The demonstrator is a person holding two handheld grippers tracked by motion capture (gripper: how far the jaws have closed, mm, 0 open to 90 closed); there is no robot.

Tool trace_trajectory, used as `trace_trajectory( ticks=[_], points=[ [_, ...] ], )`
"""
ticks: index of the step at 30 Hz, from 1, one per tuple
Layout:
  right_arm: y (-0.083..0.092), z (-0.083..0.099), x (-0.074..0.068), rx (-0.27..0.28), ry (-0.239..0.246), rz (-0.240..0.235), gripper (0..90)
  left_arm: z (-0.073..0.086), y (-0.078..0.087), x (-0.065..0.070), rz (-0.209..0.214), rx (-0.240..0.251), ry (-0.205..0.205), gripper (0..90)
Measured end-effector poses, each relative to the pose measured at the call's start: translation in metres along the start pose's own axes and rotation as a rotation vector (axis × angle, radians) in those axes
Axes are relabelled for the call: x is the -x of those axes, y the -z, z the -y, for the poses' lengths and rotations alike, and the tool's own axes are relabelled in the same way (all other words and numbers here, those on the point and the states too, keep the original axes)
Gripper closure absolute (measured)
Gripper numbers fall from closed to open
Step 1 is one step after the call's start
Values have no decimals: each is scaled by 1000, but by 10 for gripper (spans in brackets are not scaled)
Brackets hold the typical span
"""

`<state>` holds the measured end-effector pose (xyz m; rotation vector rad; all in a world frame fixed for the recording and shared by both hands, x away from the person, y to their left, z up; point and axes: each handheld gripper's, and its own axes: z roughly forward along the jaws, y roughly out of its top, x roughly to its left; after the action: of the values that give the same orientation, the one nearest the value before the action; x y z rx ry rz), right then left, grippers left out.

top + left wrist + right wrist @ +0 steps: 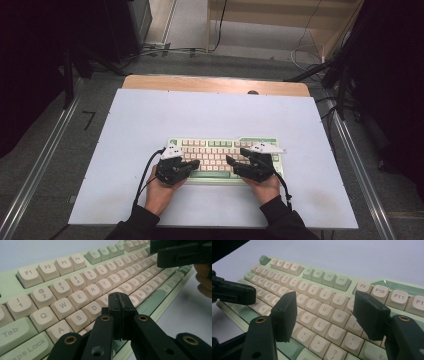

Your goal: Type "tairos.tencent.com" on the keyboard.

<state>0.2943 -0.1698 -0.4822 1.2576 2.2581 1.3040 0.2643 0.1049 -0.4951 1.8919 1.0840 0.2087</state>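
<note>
High view, tongs [196, 164] over keyboard [220, 147]

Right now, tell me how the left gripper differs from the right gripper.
The left gripper has its fingers pressed together, shut on nothing; the right gripper has its fingers spread apart. The left hovers over the keyboard near the D and F keys, the right over the K, L and P keys. Both are black and hand-held.

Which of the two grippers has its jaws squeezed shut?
The left gripper, over the keyboard's letter keys: its pads press flat together. The right gripper has a wide gap between its pads.
</note>
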Motion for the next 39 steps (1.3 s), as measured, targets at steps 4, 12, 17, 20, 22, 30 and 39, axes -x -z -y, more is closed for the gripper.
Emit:
trace_trajectory(
  ticks=[4,12,17,20,22,30,39],
  points=[
    [0,0,0,-1,4,0,342,1,-2,1,-6,-14,-4,900],
    [0,0,0,0,-2,7,379,1,-4,2,-6,-19,3,882],
    [0,0,1,3,-3,12,389,-1,6,0,-18,75,33,628],
    [0,0,1,0,-4,14,392,-1,15,-2,-60,167,39,612],
    [-1,0,2,3,-3,17,451,0,19,-2,-97,211,54,550],
    [-4,-5,-1,22,21,15,807,5,21,-6,-137,213,84,495],
    [-17,-6,-6,-43,54,25,876,9,27,-10,-154,212,102,490]
  ],
)
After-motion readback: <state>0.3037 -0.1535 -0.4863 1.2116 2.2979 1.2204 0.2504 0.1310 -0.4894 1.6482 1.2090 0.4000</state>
